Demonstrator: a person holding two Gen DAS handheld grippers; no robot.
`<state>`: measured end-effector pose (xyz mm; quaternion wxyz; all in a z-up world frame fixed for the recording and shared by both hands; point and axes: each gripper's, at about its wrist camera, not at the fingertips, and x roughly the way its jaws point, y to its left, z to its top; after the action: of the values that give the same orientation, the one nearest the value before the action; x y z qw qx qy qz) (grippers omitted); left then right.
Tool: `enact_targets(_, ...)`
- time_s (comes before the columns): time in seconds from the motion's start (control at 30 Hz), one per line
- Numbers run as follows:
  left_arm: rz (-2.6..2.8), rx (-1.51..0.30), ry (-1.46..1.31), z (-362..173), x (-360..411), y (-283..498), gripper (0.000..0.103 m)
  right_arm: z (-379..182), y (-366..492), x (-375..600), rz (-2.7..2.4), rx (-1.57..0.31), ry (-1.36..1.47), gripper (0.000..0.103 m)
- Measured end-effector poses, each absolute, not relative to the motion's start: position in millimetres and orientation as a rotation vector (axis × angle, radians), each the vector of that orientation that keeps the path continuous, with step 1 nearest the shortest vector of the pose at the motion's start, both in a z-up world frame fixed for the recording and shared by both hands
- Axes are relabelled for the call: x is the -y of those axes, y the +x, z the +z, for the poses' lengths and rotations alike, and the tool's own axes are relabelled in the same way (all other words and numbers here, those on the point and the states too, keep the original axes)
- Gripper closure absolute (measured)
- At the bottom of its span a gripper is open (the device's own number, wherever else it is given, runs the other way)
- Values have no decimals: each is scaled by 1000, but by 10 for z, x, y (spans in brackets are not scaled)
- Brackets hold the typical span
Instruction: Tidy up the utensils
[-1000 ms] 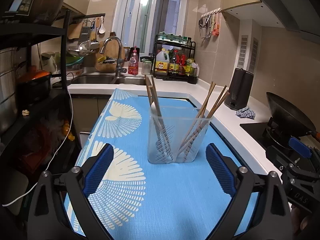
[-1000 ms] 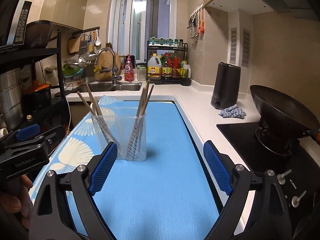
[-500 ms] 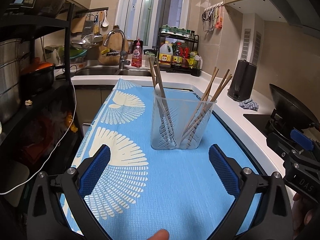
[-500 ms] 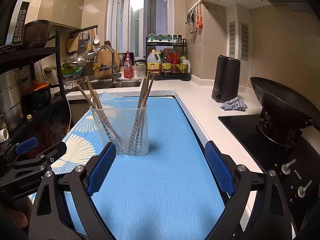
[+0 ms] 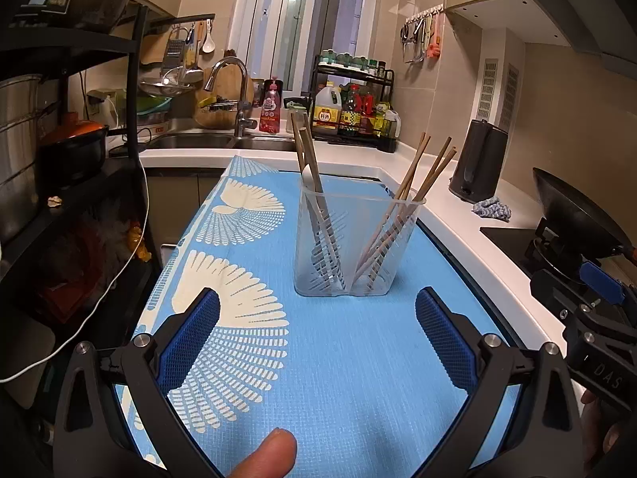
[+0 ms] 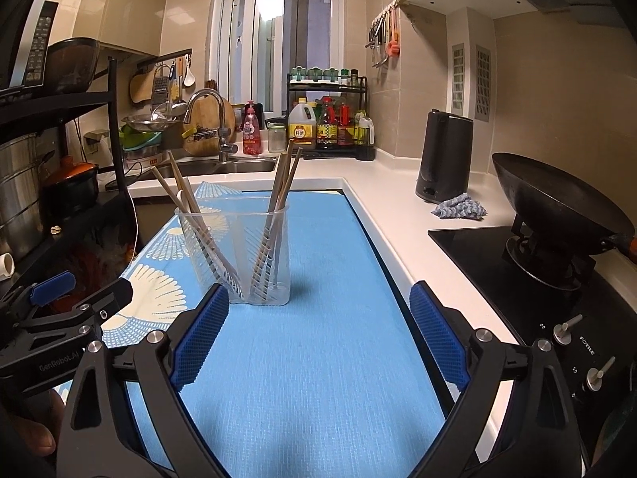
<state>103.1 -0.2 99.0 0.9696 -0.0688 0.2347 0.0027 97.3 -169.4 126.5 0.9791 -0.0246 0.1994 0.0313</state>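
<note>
A clear plastic utensil holder (image 5: 358, 245) (image 6: 235, 253) with two compartments stands upright on the blue mat (image 5: 330, 362) (image 6: 318, 358). Its left compartment holds wooden chopsticks (image 5: 308, 159) and a white spoon (image 5: 308, 177); its right compartment holds several more chopsticks (image 5: 428, 169) (image 6: 284, 177). My left gripper (image 5: 316, 336) is open, held just short of the holder, with nothing between its blue pads. In the right wrist view my right gripper (image 6: 318, 328) is open too, just short of the holder, which stands ahead to its left. A fingertip (image 5: 266, 454) shows at the bottom of the left wrist view.
A black wok (image 6: 557, 203) sits on the stove at the right, with a dark kettle (image 6: 444, 159) and a cloth (image 6: 460, 209) on the white counter. A sink (image 6: 223, 167), bottles and a spice rack (image 6: 330, 119) stand at the back. Black shelving (image 5: 59, 159) lines the left side.
Both grippers have drawn back and tilted slightly, so the holder sits a little farther ahead. A fingertip has come into the bottom of the left wrist view. The holder has not moved.
</note>
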Motion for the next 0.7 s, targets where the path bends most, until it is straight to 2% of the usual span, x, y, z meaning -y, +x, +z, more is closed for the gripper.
enact_targets(0.7, 3, -466, -127, 1008, 39, 1008, 7, 1295, 953, 1686, 65, -396, -47, 12)
